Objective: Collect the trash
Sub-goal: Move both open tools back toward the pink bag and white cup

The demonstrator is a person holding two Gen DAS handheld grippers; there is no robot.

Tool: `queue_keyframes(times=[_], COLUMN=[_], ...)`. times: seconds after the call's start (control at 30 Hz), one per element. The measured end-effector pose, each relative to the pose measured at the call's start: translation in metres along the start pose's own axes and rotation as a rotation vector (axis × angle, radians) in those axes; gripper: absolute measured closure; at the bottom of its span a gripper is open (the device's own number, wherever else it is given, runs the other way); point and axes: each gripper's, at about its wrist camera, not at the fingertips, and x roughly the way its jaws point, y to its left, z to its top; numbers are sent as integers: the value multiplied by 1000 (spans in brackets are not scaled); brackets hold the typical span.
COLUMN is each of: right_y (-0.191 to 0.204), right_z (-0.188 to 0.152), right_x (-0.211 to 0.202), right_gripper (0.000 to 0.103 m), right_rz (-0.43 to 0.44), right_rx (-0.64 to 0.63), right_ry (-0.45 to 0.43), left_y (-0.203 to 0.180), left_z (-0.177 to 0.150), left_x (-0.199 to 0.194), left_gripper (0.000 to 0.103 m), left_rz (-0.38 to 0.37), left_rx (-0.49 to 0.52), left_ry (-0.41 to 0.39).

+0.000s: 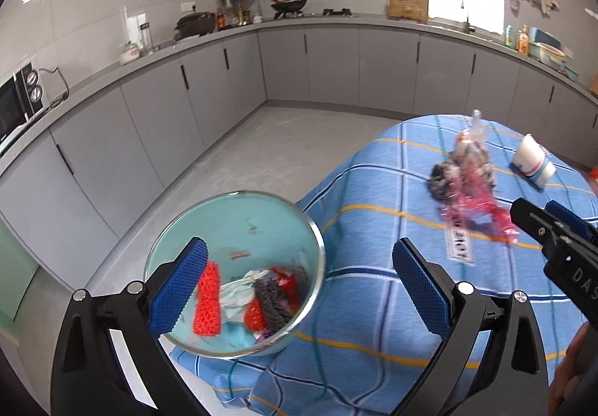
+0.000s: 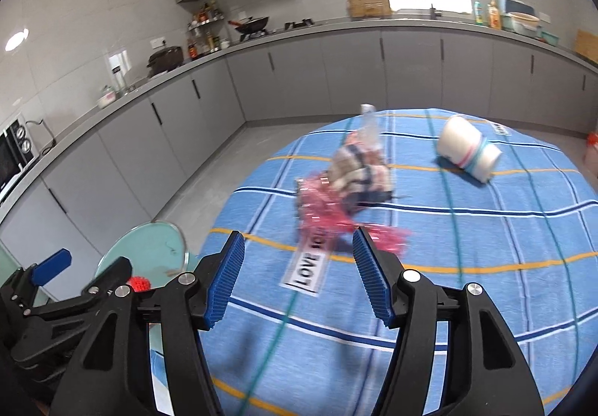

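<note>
**Pink wrapper next in line for the teal bin**

Pink crinkled plastic wrapper [image 2: 329,225] lies on the desk covered by a blue checked cloth [image 2: 486,247], just beyond the right gripper [image 2: 299,281], at about twelve o'clock from it. The right jaws stand wide and hold nothing; they point straight at the wrapper, which looks like a line-up for the next pick. Touching the wrapper at its far side sits a crumpled bundle of striped fabric and clear plastic [image 2: 358,169], and well apart, toward two o'clock, a white paper cup with pink and blue bands [image 2: 469,152] lies tipped on its side.

The left gripper [image 1: 299,285] hangs over the desk's near-left edge, its jaws also wide and empty. One blue pad overlaps the round teal bin with a metal rim [image 1: 261,206] at roughly ten o'clock in the left wrist view. The bin stands beside the cloth's corner, lower than the desk top, probably so that scraps can be dropped in from the edge. Inside it already lie a red knitted strip [image 1: 207,300], white crumpled paper [image 1: 235,294] and a dark grey piece [image 1: 273,298].

Judging by what remains on the cloth, the collecting is partly done.
</note>
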Motion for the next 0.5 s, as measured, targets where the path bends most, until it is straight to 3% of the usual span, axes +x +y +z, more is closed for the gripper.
queue_keyframes(times=[0.5], right_y=[-65], right_z=[-4], right_x=[-27], right_gripper=[42], right_rz=[-84], right_rx=[75], right_ry=[-19], left_y=[-69], left_z=[7], left_x=[-22], left_gripper=[6], left_rz=[-12], left_rx=[141], left_ry=[-26])
